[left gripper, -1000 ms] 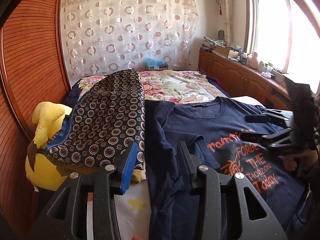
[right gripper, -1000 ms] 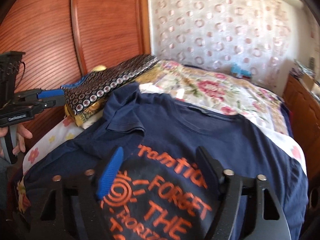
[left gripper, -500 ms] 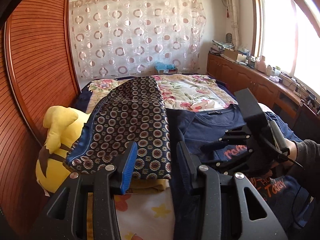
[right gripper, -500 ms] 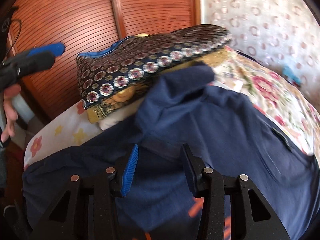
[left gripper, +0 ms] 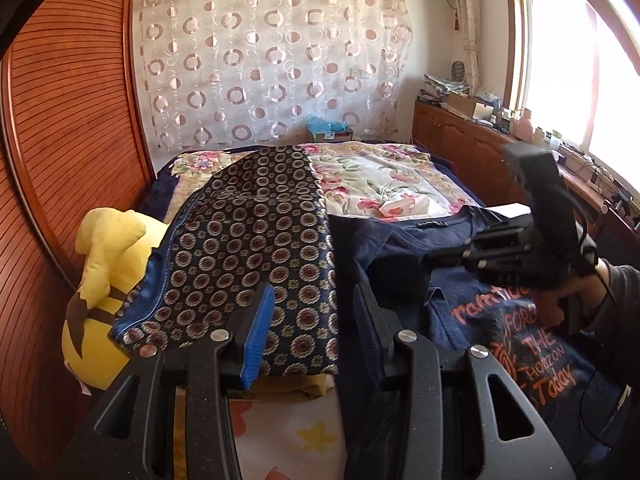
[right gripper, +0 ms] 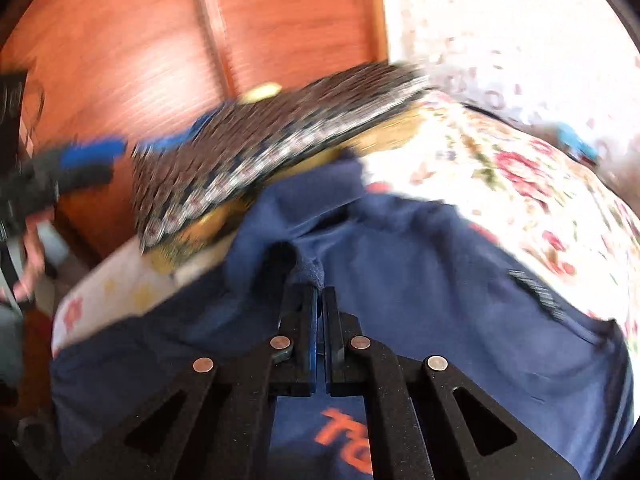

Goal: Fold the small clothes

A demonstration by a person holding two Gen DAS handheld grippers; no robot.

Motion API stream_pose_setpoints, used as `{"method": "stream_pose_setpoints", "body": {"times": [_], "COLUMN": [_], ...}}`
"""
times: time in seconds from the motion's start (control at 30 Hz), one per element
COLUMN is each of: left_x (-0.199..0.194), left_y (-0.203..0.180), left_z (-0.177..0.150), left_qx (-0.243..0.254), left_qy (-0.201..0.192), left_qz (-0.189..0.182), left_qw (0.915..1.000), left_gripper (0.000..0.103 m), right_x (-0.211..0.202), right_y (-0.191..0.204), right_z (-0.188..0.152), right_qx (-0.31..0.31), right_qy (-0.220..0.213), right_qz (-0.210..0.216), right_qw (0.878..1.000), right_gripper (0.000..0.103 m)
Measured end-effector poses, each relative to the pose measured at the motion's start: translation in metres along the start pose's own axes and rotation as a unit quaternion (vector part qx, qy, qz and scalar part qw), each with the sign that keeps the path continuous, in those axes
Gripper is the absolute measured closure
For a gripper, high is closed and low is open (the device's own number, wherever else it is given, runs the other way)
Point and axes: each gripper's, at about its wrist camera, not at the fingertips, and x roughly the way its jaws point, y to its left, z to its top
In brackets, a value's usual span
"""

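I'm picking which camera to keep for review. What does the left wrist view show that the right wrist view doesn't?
Only the left wrist view shows the yellow plush toy, the window, the shirt's orange lettering in full and the left tool with nothing between its fingers. Only the right wrist view shows the right tool shut on a fold of the navy T-shirt. Both show the patterned cushion and the floral bedspread.

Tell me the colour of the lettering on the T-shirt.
Orange, on the navy T-shirt; clearest in the left wrist view.
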Motion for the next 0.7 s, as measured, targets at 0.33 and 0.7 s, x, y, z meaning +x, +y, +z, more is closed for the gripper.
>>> {"method": "stream_pose_setpoints", "body": {"times": [0.33,0.7], "left_x": [0.043,0.109], "left_y": [-0.036,-0.062], "left_z": [0.022,0.038], "left_qx": [0.036,0.043], "left_qy": [0.032,0.105], "left_qz": [-0.011,-0.035], "left_qw": [0.9988,0.9929], "left_gripper": [0.061,0.061], "right_x": [-0.003,0.005], "right_y": [-0.060,-0.079], "right_z": [-0.021,-0.028], "right_qx": [0.088,0.080], "right_qy": [0.006,0.039], "right_qz": [-0.130,-0.177], "right_qw": [0.988,0.980], "right_gripper": [0.084,0.069]}}
